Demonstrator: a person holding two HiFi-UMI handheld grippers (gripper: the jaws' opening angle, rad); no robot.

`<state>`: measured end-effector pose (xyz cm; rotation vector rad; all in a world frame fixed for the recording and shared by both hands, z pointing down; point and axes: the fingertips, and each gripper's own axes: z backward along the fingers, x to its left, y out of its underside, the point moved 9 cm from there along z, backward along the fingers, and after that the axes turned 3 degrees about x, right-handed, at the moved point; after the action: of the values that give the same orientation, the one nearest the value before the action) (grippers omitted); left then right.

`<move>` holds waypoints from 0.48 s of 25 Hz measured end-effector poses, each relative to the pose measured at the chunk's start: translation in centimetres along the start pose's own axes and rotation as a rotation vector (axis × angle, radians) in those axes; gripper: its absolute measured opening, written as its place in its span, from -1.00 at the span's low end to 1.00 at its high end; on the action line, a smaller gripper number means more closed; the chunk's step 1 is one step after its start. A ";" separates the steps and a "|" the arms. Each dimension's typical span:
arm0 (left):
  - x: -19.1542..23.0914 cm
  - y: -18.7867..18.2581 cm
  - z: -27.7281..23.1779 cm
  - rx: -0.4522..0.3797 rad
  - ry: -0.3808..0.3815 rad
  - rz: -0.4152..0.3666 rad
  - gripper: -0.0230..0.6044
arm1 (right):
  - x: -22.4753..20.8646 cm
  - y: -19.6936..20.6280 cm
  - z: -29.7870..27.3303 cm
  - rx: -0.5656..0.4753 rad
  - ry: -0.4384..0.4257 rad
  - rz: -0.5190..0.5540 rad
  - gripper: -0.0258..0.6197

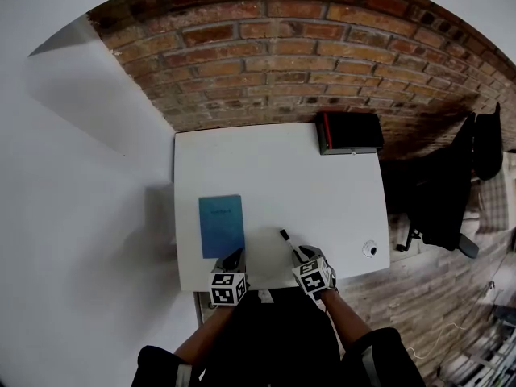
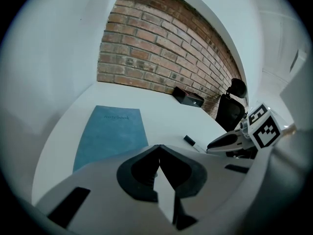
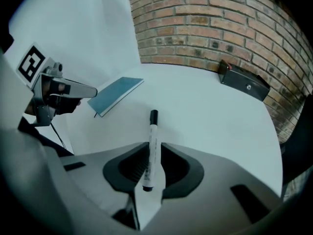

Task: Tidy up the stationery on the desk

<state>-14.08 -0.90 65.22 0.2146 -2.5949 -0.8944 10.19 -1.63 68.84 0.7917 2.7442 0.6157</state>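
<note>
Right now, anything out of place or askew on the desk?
Nothing spilled or damaged. The marker lies diagonally near the front edge of the desk, between the jaws of the right tool; a small round object sits alone by the right front corner.

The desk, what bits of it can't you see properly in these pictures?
Small round thing, head view: too small to tell what it is.
Marker print, right gripper view: blurred.
Notebook near edge, left gripper view: hidden behind the left gripper.
Black box, all views: too small to identify.
</note>
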 end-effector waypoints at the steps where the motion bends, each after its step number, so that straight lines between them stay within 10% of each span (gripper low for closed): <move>1: 0.0 0.1 0.1 0.001 -0.002 0.002 -0.88 | -0.1 0.1 -0.1 0.002 -0.009 -0.003 -0.68; 12: 0.2 0.4 0.0 0.008 -0.009 0.020 -0.88 | 0.4 0.3 -1.1 0.047 -0.071 -0.002 -0.68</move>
<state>-14.23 -0.61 65.51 0.1866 -2.6050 -0.8804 9.65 -1.56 69.88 0.8047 2.7032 0.5146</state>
